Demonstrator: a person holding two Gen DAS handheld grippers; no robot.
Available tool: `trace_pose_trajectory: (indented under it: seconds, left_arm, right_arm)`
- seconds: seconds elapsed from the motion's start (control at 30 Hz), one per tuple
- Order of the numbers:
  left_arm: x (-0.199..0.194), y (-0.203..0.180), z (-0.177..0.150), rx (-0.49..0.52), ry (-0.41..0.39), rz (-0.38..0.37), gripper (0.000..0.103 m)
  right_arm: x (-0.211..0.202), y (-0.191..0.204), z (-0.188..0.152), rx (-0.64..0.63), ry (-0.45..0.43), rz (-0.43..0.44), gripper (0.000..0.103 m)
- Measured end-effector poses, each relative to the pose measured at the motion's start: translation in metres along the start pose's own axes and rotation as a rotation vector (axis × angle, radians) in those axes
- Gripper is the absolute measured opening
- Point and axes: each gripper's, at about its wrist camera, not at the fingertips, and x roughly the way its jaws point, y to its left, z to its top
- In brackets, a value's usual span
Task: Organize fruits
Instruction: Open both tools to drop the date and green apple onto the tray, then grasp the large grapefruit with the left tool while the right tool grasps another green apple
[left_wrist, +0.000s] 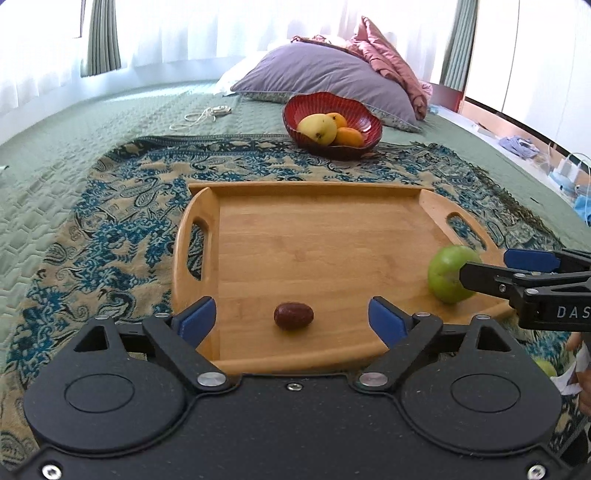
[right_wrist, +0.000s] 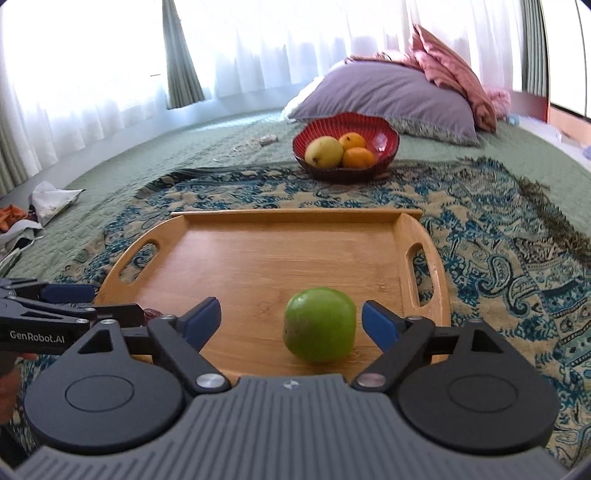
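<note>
Wooden tray (left_wrist: 325, 236) sits on a patterned blanket (left_wrist: 110, 229) on the bed, & everything here is placed relative to that tray. Left tongs (left_wrist: 291, 317) hang over the tray's near edge w/ blue pads spread wide apart, nothing clamped; a small brown date (left_wrist: 293, 315) lies on the tray floor between the pads, touching neither. Right tongs (right_wrist: 291, 321) are over the tray's near right part, pads also wide apart, not pressing on anything; a green apple (right_wrist: 319, 325) rests on the tray between them, w/ a gap on each side. In the left wrist view the apple is at the tray's right end by the handle slot, partly behind the right tongs' arm. Beyond the tray's far rim, on the blanket edge, stands a red bowl (right_wrist: 384, 138) w/ a yellow fruit (right_wrist: 324, 151) & two oranges (right_wrist: 358, 157) in it. Past the bowl lies a purple pillow (right_wrist: 388, 92), pink bedding bunched behind it.
</note>
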Motion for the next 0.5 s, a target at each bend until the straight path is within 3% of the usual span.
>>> trace_pose_trajectory:
  seconds: [0.5]
  left_arm:
    - [-0.031,-0.007,-0.036,-0.004,-0.016,-0.005,0.093]
  right_arm:
    - [-0.048,-0.002,-0.047,-0.094,-0.104,0.004,0.103]
